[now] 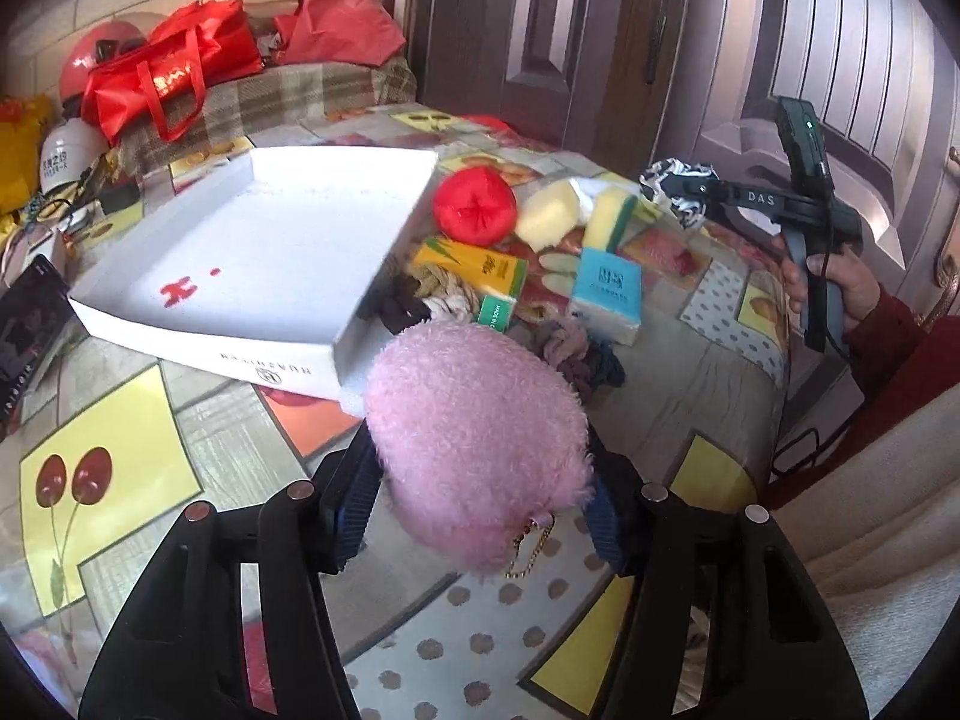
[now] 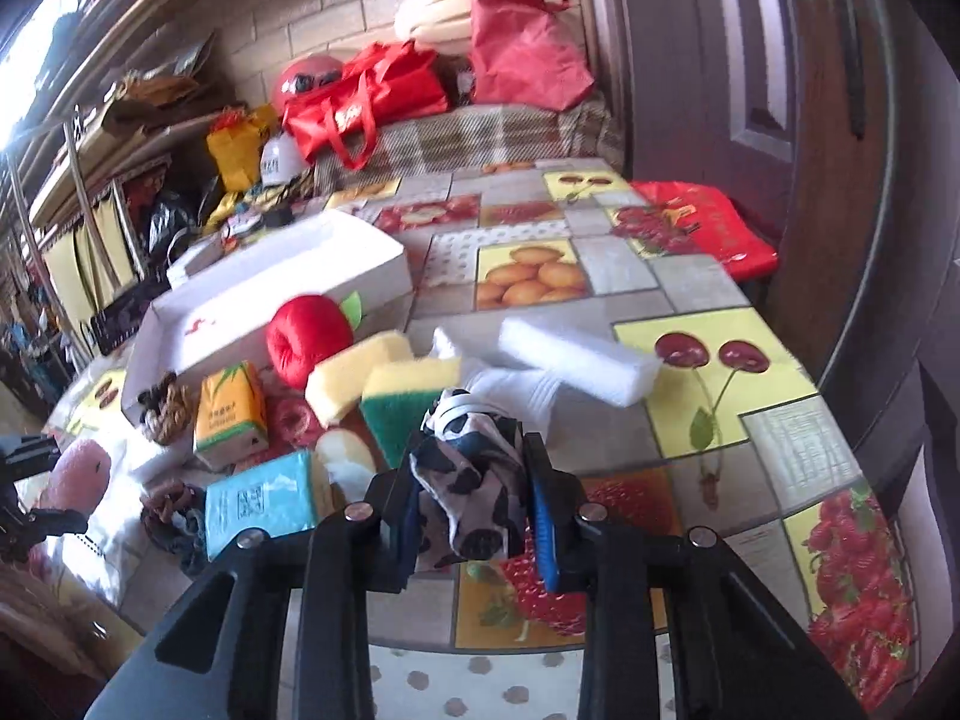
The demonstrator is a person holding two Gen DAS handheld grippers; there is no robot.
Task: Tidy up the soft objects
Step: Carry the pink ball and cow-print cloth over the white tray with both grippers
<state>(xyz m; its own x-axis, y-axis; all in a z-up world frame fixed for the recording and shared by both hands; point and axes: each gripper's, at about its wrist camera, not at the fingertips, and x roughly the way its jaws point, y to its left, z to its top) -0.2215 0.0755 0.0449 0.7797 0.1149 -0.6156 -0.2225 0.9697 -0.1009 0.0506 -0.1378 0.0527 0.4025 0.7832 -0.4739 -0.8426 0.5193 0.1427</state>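
My left gripper [image 1: 480, 480] is shut on a fluffy pink pouch [image 1: 474, 450] with a gold chain, held above the table just in front of the white box [image 1: 180, 276]. The pouch also shows at the left edge of the right wrist view [image 2: 78, 474]. My right gripper [image 2: 474, 498] is shut on a black-and-white patterned cloth [image 2: 474, 480], held above the table's near side; it also shows in the left wrist view [image 1: 678, 192]. The white box [image 2: 336, 264] is open. A pile lies beside it: a red ball [image 1: 474, 204], yellow sponges [image 1: 546, 213], tissue packs [image 1: 474, 270], hair ties [image 1: 576, 348].
A white foam block [image 2: 576, 360] and white cloth [image 2: 528, 390] lie mid-table on the fruit-print tablecloth [image 2: 780, 432]. Red bags [image 2: 372, 96] and a helmet [image 2: 306, 75] sit on a plaid-covered surface behind. A dark door [image 2: 750, 90] stands to the right. A red bag [image 2: 708, 228] lies at the table's far right edge.
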